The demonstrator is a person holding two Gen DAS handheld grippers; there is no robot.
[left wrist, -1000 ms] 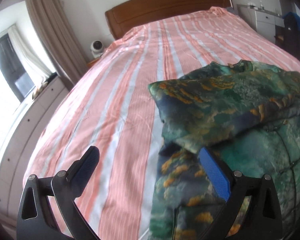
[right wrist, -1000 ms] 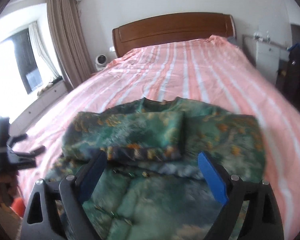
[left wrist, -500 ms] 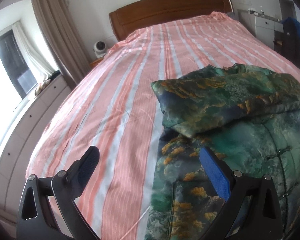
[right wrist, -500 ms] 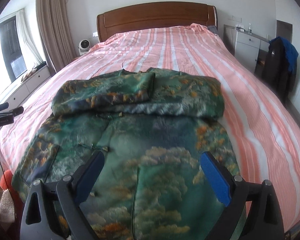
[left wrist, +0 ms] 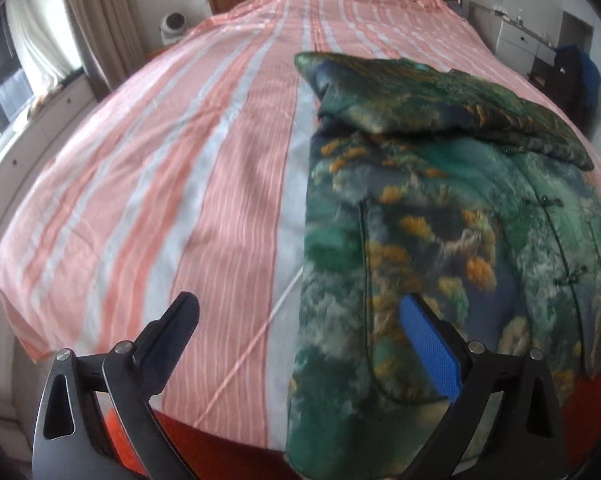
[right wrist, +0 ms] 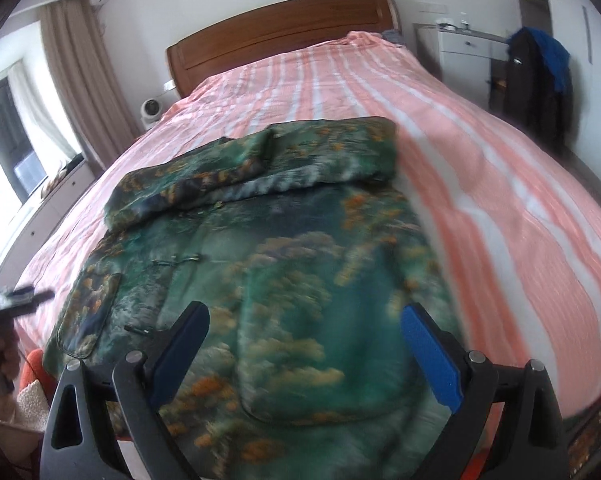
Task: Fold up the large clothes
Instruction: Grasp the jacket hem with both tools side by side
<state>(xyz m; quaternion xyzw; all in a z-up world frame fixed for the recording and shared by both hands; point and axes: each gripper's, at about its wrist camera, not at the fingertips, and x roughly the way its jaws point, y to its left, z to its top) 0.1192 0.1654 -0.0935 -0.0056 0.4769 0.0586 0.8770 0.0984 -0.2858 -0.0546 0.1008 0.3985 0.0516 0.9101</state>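
Observation:
A large green patterned jacket (left wrist: 440,216) with orange and blue print lies flat on the pink striped bed (left wrist: 180,168), both sleeves folded across its chest; it also shows in the right wrist view (right wrist: 284,264). My left gripper (left wrist: 304,336) is open and empty, low over the jacket's left hem corner at the foot of the bed. My right gripper (right wrist: 312,340) is open and empty over the jacket's lower hem, right of middle. The left gripper also shows in the right wrist view (right wrist: 4,300), held in a hand at the far left.
The wooden headboard (right wrist: 284,36) stands at the far end. A white drawer unit (right wrist: 464,52) and a dark coat (right wrist: 536,80) are right of the bed. A low white cabinet (left wrist: 32,120) and curtains (right wrist: 80,80) line the left. An orange-red surface (left wrist: 228,456) lies below the bed's foot.
Both grippers have pulled back toward the foot of the bed and dropped lower, from the folded sleeves to the jacket's hem. Both stay open and empty. The jacket has not moved.

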